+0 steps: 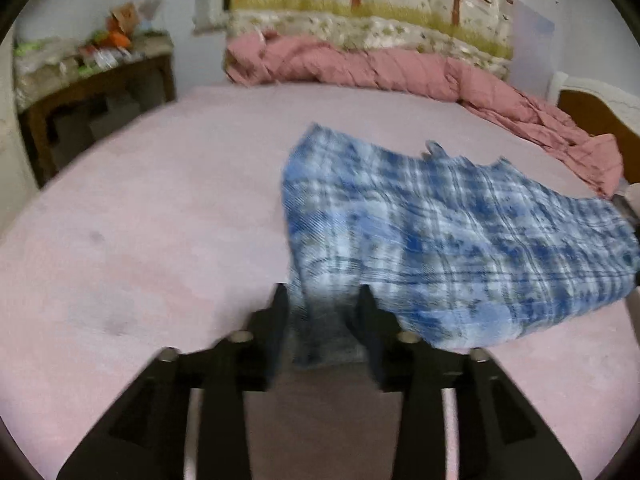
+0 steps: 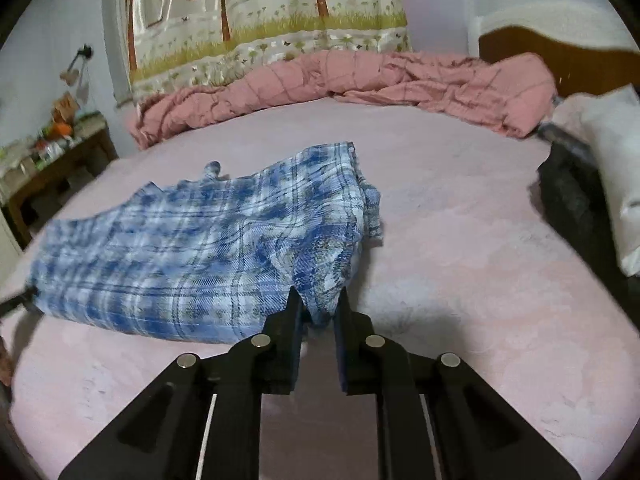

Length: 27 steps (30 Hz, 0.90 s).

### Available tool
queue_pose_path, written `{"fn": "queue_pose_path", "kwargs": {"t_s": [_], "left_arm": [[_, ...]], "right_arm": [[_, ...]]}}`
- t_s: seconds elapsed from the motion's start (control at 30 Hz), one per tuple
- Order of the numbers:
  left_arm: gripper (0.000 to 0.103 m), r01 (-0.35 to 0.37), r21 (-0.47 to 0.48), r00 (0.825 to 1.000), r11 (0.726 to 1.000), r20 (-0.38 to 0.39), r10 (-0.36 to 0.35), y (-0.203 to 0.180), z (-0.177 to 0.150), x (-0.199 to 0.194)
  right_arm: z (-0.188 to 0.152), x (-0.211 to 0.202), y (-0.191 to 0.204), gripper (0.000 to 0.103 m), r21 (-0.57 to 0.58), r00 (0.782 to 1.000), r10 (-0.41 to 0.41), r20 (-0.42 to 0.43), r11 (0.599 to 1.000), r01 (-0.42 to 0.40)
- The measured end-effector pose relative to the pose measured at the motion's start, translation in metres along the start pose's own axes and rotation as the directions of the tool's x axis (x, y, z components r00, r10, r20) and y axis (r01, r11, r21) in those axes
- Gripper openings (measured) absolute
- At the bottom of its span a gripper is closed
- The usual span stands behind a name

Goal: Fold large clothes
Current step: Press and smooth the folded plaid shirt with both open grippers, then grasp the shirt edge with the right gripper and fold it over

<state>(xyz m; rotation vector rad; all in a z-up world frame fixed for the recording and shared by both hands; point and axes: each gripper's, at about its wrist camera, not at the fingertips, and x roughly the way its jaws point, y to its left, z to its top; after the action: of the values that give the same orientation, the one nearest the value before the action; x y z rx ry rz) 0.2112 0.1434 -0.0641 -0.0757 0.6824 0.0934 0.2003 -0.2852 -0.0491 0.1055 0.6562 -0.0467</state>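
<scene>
Mid-fold: the left gripper (image 1: 322, 300) and right gripper (image 2: 318, 304) each pinch a near corner of the plaid shirt (image 2: 192, 248) on the bed (image 2: 440, 260); next, seemingly, both corners carried across evenly.

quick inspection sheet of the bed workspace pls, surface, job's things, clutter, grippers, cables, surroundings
surface: pink bedsheet, mostly flat.
job's things: blue plaid garment, partly folded, held up at two near corners, far part resting on the sheet.
clutter: rumpled pink quilt along the far edge; white pillow and a dark item at the right.
grippers: left hand-held gripper shut on the garment; right hand-held gripper shut on the garment.
cables: nothing seen.
surroundings: printed curtain, wooden side table with small items, headboard.
</scene>
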Motion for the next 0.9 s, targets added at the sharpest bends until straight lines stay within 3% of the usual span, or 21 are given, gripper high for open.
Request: {"fn": "queue_pose_path", "kwargs": {"t_s": [0.1,0.17,0.23,0.27,0.3,0.5,0.57,0.73,0.8,0.9], "left_arm": [[0.049,-0.013,0.025,0.998,1.0,0.069,0.011,-0.005,-0.002,-0.016],[0.065,-0.019,0.039,0.993,0.999,0.118,0.014,-0.01,-0.002,-0.028],[0.071,-0.012,0.046,0.986,0.999,0.169,0.004,-0.017,0.001,-0.04],[0.073,-0.003,0.05,0.982,0.999,0.191,-0.007,-0.022,0.003,-0.045],[0.074,0.01,0.056,0.978,0.998,0.21,-0.022,-0.026,0.004,-0.05],[0.09,0.046,0.088,0.962,0.995,0.263,-0.067,-0.051,0.02,-0.053],[0.1,0.06,0.082,0.961,0.995,0.266,-0.08,-0.057,0.02,-0.05],[0.103,0.06,0.089,0.947,0.994,0.308,-0.085,-0.067,0.014,-0.04],[0.103,0.054,0.098,0.954,0.994,0.29,-0.081,-0.07,0.011,-0.032],[0.103,0.032,0.102,0.958,0.994,0.28,-0.06,-0.073,0.01,-0.027]], "right_arm": [[-0.001,-0.007,0.007,0.022,-0.026,0.999,-0.05,0.015,0.998,0.05],[-0.001,-0.015,0.008,0.028,-0.028,0.997,-0.06,0.043,0.998,0.062],[0.0,-0.023,0.01,0.041,-0.032,0.995,-0.075,0.068,0.997,0.077],[0.0,-0.027,0.011,0.054,-0.033,0.994,-0.075,0.078,0.996,0.078],[0.0,-0.031,0.012,0.058,-0.031,0.994,-0.069,0.089,0.997,0.072],[0.0,-0.041,0.023,0.061,-0.048,0.995,-0.05,0.087,0.997,0.054],[-0.002,-0.041,0.027,0.064,-0.047,0.996,-0.046,0.081,0.998,0.05],[-0.007,-0.038,0.034,0.088,-0.018,0.998,-0.009,0.063,1.0,0.01],[-0.009,-0.035,0.035,0.09,0.003,0.999,0.011,0.051,1.0,-0.012],[-0.012,-0.02,0.032,0.092,0.094,0.994,0.108,-0.022,0.99,-0.106]]}}
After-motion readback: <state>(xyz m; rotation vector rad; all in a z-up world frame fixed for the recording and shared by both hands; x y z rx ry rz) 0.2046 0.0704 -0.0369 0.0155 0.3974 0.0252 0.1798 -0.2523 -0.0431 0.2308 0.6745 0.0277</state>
